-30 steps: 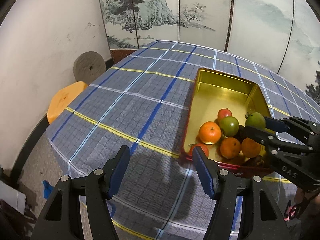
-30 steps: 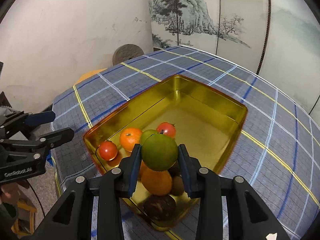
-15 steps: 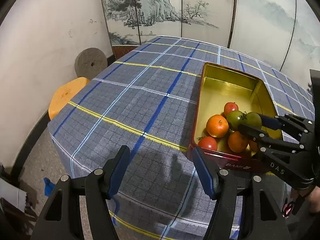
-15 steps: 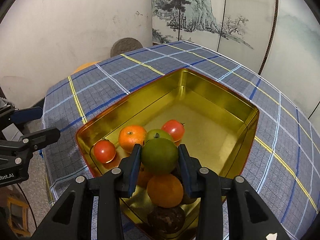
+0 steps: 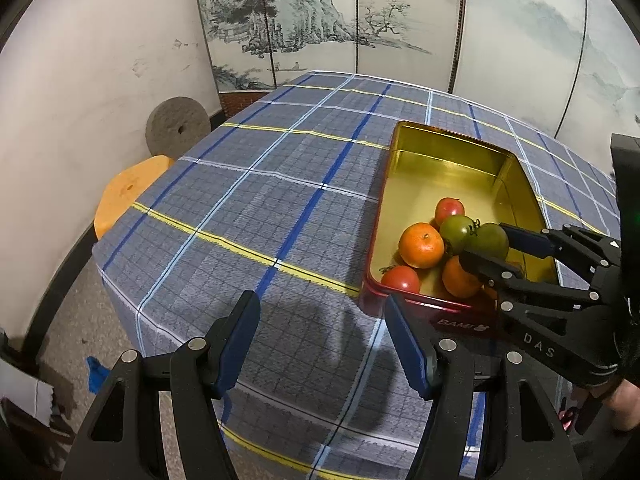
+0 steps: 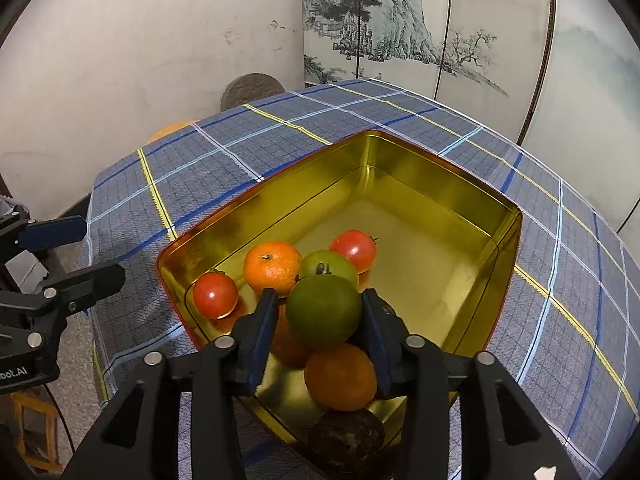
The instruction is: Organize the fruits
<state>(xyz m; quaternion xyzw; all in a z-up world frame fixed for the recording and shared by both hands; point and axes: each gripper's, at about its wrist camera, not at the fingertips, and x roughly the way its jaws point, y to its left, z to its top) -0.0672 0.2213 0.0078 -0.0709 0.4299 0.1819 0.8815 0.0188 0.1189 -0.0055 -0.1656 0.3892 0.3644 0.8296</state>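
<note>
A gold tin with a red outside [image 6: 440, 184] stands on the blue plaid tablecloth [image 6: 240, 152]. Its near corner holds two red tomatoes [image 6: 215, 294], an orange [image 6: 272, 266], a green tomato [image 6: 328, 266], another orange [image 6: 340, 376] and a dark fruit [image 6: 348, 436]. A round green fruit [image 6: 323, 310] rests on top of this pile. My right gripper [image 6: 318, 304] straddles it; its jaws are opening and a gap shows beside the pads. My left gripper [image 5: 322, 304] hangs open over the cloth left of the tin [image 5: 440, 148], with nothing between its fingers.
An orange stool [image 5: 128, 196] and a grey millstone [image 5: 178, 128] stand by the white wall past the table's left edge. A painted folding screen [image 5: 360, 20] closes the back. The far half of the tin holds no fruit. A person's hand [image 5: 616, 396] holds the right gripper.
The right gripper's fingers have spread off the green fruit, which they were clamping before; it now lies on the pile. The left gripper has stayed open in place.
</note>
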